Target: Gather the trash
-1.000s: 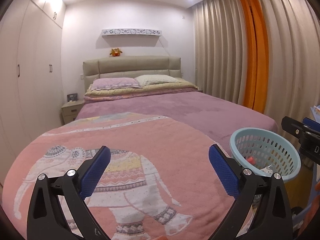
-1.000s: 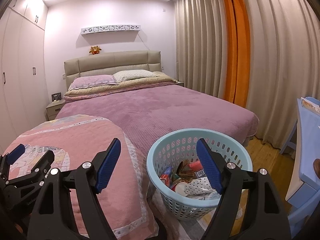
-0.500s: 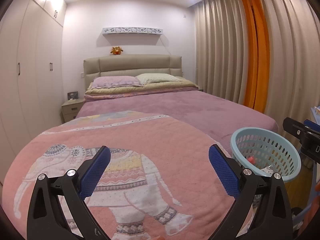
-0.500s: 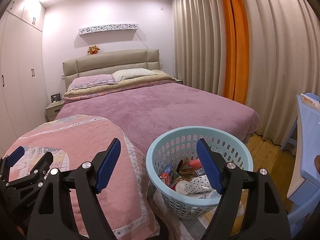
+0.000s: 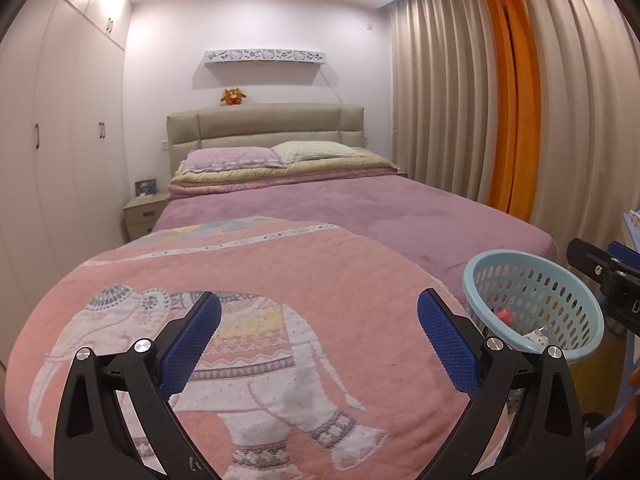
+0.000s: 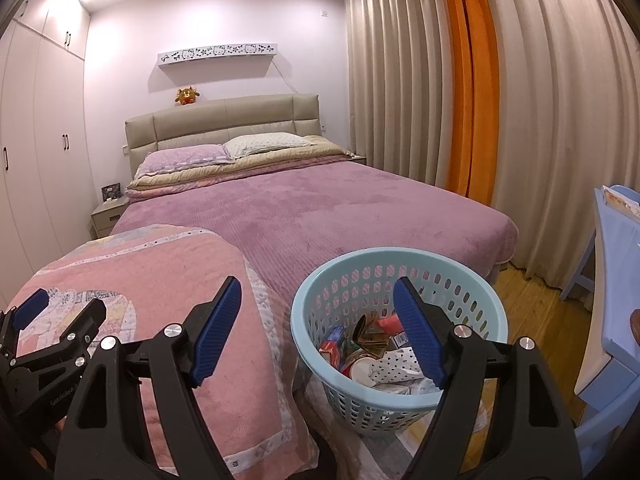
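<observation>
A light blue perforated basket (image 6: 348, 280) stands at the foot of the bed, with several pieces of trash (image 6: 372, 344) inside: wrappers, cartons and crumpled paper. It also shows in the left wrist view (image 5: 496, 264) at the right. My right gripper (image 6: 318, 310) is open and empty, held above the basket's near left rim. My left gripper (image 5: 318, 320) is open and empty above the pink elephant blanket (image 5: 260, 280). The left gripper (image 6: 24, 316) shows at the far left of the right wrist view.
A bed with a purple cover (image 6: 320, 208) fills the middle. White wardrobes (image 5: 52, 140) stand on the left, beige and orange curtains (image 6: 472, 100) on the right. A blue desk (image 6: 612, 248) stands at far right on the wooden floor (image 6: 532, 304). A nightstand (image 5: 142, 216) stands by the headboard.
Both views drift slightly; the headboard and basket sit a little lower and more to the right. Both grippers stay open and empty.
</observation>
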Motion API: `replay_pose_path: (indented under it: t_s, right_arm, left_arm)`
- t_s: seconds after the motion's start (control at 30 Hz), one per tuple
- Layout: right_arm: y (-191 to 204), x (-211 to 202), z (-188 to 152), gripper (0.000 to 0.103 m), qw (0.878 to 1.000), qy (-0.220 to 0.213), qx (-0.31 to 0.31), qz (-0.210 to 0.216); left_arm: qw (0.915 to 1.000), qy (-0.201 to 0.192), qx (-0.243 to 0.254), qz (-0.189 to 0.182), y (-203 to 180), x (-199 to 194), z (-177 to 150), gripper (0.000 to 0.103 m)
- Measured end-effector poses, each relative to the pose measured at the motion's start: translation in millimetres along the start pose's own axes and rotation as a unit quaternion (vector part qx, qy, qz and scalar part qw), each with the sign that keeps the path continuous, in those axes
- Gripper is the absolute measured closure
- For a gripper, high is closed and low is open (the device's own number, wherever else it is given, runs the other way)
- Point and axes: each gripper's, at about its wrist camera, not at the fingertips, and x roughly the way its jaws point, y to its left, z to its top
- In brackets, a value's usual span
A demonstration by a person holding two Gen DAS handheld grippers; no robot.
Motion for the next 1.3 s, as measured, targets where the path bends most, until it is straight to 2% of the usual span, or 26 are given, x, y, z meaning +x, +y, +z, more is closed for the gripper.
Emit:
replay_pose_path:
  t_s: [0.17, 1.3]
  right_arm:
    - [2.8, -1.0, -1.1, 0.029, 1.0, 0.0, -0.003, 0.001]
    - [4.5, 2.8, -1.7, 0.029, 1.0, 0.009, -0.005, 0.001]
  left_arm:
    - [0.9998, -0.008, 0.016, 0.003, -6.5, -3.0, -0.3, 0.008]
    - [0.9996, -0.014, 0.024, 0.004, -12.8, -8.0, 0.7, 0.008]
